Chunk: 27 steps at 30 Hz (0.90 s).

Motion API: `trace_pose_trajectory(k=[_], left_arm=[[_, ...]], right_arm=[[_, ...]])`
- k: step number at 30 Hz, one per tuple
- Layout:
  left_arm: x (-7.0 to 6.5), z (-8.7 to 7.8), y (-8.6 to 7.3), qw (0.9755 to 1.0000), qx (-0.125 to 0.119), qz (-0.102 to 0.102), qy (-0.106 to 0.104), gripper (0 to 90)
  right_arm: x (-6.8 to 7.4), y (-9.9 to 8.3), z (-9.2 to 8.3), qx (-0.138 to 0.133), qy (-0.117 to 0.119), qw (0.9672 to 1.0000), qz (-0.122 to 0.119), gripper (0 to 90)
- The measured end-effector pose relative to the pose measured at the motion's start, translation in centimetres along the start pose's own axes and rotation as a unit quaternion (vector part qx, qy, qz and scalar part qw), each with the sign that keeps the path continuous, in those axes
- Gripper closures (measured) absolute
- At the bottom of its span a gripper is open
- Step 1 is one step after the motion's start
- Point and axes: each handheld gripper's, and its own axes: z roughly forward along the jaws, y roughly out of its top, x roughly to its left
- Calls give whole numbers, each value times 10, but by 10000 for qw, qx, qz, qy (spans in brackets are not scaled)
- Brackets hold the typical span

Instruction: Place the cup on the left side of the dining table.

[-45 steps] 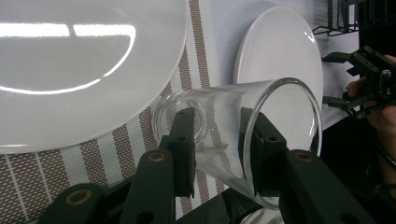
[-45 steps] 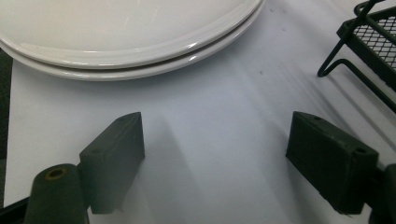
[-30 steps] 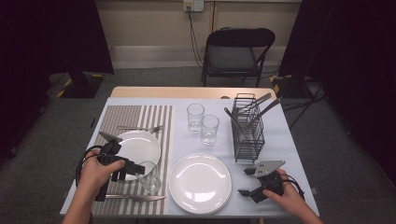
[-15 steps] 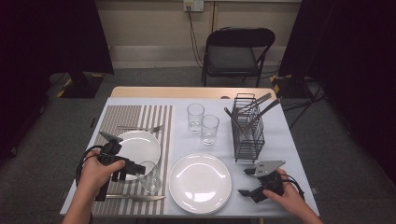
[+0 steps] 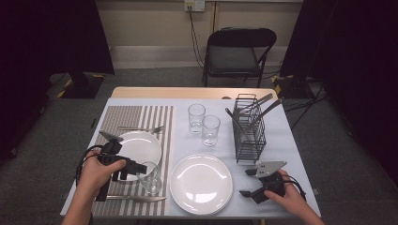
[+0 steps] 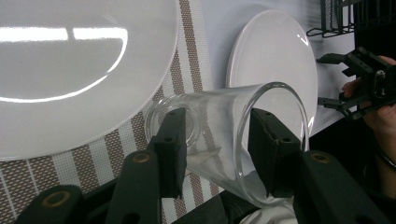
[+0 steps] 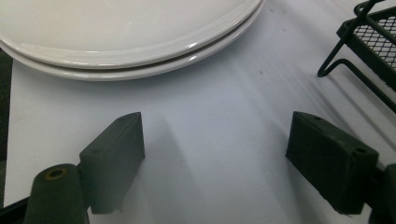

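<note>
L gripper (image 5: pixel 141 169) sits over the striped mat (image 5: pixel 136 117), jaws either side of a clear glass (image 5: pixel 151 178). The glass stands on the mat's near right corner, just beside the small plate (image 5: pixel 143 145) and near the big plate (image 5: pixel 201 183). In the left gripper view the glass (image 6: pixel 224 135) lies between the two black pads (image 6: pixel 170 149). The jaws have just been opening; the left pad looks apart from the wall, but the right pad is seen partly through the glass, so contact there is hard to tell. Glass base and lower edge are cut off behind the jaws. The small plate (image 6: pixel 70 70) runs off the frame at top and left.

R gripper (image 5: pixel 251 183) rests low at the table's (image 5: pixel 281 140) near right, w/ the hand (image 5: pixel 286 197) partly cut by the bottom edge. In the right gripper view its jaws stand wide apart w/ nothing between them, just bare white table (image 7: pixel 215 130). The big plate (image 7: pixel 140 51) is cropped at top there; rack (image 7: pixel 369 42) shows a corner only.

A knife (image 5: pixel 133 198) lies along the mat's near edge, its handle end hidden under the L forearm. A fork (image 5: pixel 141 128) lies beyond the small plate. Two more glasses (image 5: pixel 202 123) stand mid-table. Utensils in the rack (image 5: pixel 248 126) are dark and hard to make out.
</note>
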Motion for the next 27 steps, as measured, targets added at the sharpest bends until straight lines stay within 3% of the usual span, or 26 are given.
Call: trace_pose_trajectory(k=[5,9,16,18,27], left_arm=[[-1,0,0,10000,61,64,-36,556],[-1,-1,1,9999,58,105,63,532],[-2,-2,0,9999,-31,142,-4,474],[-2,-5,0,9996,-181,210,45,433],[-1,-10,-1,9990,-233,354,172,368]], right_arm=[[0,0,0,-3,1,10000,2,182],[0,0,0,-3,3,10000,4,181],[0,0,0,-5,2,10000,3,182],[0,0,0,-6,2,10000,3,181],[0,0,0,-7,0,10000,5,182]])
